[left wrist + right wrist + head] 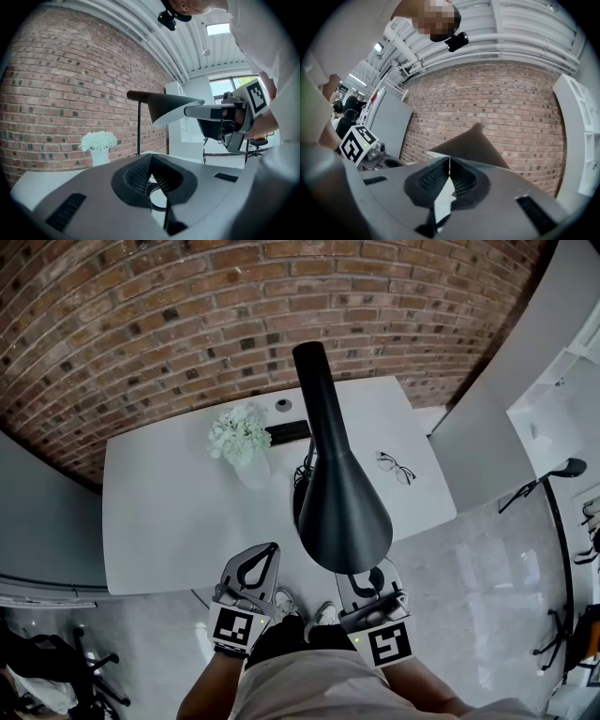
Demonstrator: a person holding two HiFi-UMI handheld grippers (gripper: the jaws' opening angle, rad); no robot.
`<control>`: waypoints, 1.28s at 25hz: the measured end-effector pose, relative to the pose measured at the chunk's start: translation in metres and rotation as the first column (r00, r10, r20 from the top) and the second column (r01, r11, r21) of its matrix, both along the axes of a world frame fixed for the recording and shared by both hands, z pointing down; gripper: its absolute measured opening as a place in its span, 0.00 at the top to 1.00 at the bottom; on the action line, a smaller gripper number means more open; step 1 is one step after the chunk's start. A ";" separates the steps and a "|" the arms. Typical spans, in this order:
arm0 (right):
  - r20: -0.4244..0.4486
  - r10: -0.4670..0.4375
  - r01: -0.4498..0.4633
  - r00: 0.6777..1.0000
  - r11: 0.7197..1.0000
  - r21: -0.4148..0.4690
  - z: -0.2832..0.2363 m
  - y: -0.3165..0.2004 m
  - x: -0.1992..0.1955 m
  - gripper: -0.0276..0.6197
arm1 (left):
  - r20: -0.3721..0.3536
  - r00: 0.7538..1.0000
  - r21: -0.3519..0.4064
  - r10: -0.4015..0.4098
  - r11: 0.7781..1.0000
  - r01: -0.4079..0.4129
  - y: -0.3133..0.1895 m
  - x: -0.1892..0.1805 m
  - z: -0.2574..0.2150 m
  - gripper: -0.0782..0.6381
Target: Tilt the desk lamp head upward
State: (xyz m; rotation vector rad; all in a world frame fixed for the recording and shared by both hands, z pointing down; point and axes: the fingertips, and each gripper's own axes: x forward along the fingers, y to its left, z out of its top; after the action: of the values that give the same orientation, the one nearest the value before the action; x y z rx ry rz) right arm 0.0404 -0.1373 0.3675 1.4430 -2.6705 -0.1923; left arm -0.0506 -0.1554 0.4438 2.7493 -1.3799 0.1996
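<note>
- The lamp head (342, 502), a dark cone, looms closest in the head view. Its wide mouth points toward the person and its narrow neck points away over the white bench (159, 512).
- The right tool (367, 579) is at the near rim of that mouth. The left gripper view shows its jaws closed flat on the rim, one on the dark outside and one on the white lining, so it holds the lamp head by its edge.
- The left tool (267, 551) hangs just beside the lamp head and does not touch it. Its jaws are pressed together with nothing between them.
- The thin stem (138, 126) stands upright on the bench behind a vase of white flowers (240, 439), and spectacles (397, 466) lie well off to the right.
- The step in hand looks like the tilt itself, since the grip is made and the head sits roughly level.
- To do it well, raise the rim in an arc about the joint at the neck, not straight up, so the thin edge does not slip out of the jaws.
- Move slowly and keep the clamp square to the rim. A sideways pull could swing the whole lamp toward the vase.
- If the base starts to lift or skate, the free left tool could steady the stem.
</note>
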 end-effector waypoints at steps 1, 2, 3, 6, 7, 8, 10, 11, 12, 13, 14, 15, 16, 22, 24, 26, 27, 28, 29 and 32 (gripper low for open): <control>0.004 -0.003 0.003 1.000 1.000 0.007 -0.003 0.002 -0.001 0.93 | 0.000 1.000 0.001 0.001 1.000 -0.001 0.001 0.001 -0.001 0.88; 0.006 -0.006 0.006 1.000 1.000 0.013 -0.006 0.003 -0.001 0.93 | 0.000 1.000 0.003 0.002 1.000 -0.002 0.002 0.001 -0.002 0.88; 0.005 -0.011 0.011 1.000 1.000 0.018 -0.009 0.005 -0.002 0.93 | 0.000 1.000 0.006 0.002 1.000 -0.002 0.003 0.002 -0.003 0.88; -0.012 -0.016 0.017 1.000 1.000 0.026 -0.012 0.009 -0.003 0.93 | 0.002 1.000 0.016 0.004 1.000 -0.004 0.005 0.004 -0.007 0.88; -0.016 -0.015 0.016 1.000 0.999 0.029 -0.013 0.009 -0.002 0.93 | 0.001 1.000 0.018 0.003 1.000 -0.003 0.006 0.004 -0.009 0.88; -0.017 -0.013 0.014 1.000 0.999 0.035 -0.015 0.009 -0.002 0.93 | 0.002 1.000 0.022 0.003 1.000 -0.003 0.007 0.004 -0.010 0.88; -0.015 -0.009 0.010 1.000 0.999 0.051 -0.021 0.010 -0.002 0.93 | 0.002 1.000 0.033 0.003 0.999 -0.003 0.008 0.003 -0.012 0.88; -0.012 -0.006 0.007 1.000 0.998 0.058 -0.024 0.010 -0.002 0.93 | 0.001 1.000 0.037 0.002 0.999 -0.002 0.010 0.002 -0.012 0.88; -0.004 -0.003 0.003 1.000 0.998 0.062 -0.028 0.011 -0.002 0.93 | -0.002 1.000 0.039 0.000 0.999 0.000 0.012 0.001 -0.013 0.88; 0.006 0.000 -0.001 1.000 0.998 0.065 -0.032 0.011 -0.002 0.93 | -0.003 1.000 0.041 -0.001 0.999 0.002 0.013 0.000 -0.013 0.88; 0.015 0.002 -0.003 1.000 0.998 0.068 -0.037 0.011 -0.003 0.93 | -0.005 1.000 0.042 -0.004 0.999 0.004 0.014 -0.002 -0.013 0.88; 0.019 0.002 -0.004 1.000 0.997 0.074 -0.041 0.012 -0.004 0.93 | -0.008 1.000 0.044 -0.007 0.999 0.007 0.015 -0.003 -0.014 0.88; 0.017 0.002 -0.003 1.000 0.997 0.082 -0.045 0.013 -0.005 0.93 | -0.011 1.000 0.045 -0.010 0.999 0.010 0.015 -0.004 -0.015 0.88; -0.018 0.016 -0.014 1.000 0.993 0.116 -0.059 0.015 -0.009 0.93 | -0.022 1.000 0.062 -0.013 0.998 0.014 0.021 -0.012 -0.020 0.88; -0.025 0.025 -0.022 0.999 0.993 0.116 -0.060 0.016 -0.009 0.93 | -0.021 1.000 0.065 -0.012 0.998 0.013 0.024 -0.014 -0.020 0.88; -0.030 0.034 -0.030 0.999 0.993 0.118 -0.065 0.016 -0.008 0.93 | -0.026 1.000 0.066 -0.013 0.998 0.015 0.025 -0.015 -0.021 0.88; -0.032 0.039 -0.035 0.999 0.992 0.122 -0.068 0.015 -0.007 0.93 | -0.028 1.000 0.066 -0.013 0.998 0.014 0.024 -0.015 -0.021 0.88; -0.034 0.044 -0.039 0.998 0.991 0.128 -0.071 0.015 -0.007 0.93 | -0.031 0.999 0.067 -0.012 0.998 0.014 0.024 -0.016 -0.022 0.88; -0.036 0.047 -0.042 0.998 0.990 0.133 -0.074 0.015 -0.007 0.93 | -0.034 0.999 0.065 -0.011 0.998 0.013 0.024 -0.017 -0.023 0.88; -0.038 0.046 -0.040 0.998 0.989 0.139 -0.082 0.013 -0.009 0.93 | -0.043 0.999 0.059 -0.006 0.998 0.009 0.024 -0.018 -0.024 0.88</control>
State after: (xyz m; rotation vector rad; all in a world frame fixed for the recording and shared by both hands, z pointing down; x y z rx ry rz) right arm 0.0309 -0.1238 0.2856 1.5162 -2.6374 -0.4068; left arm -0.0684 -0.1318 0.4199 2.7778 -1.4074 0.1009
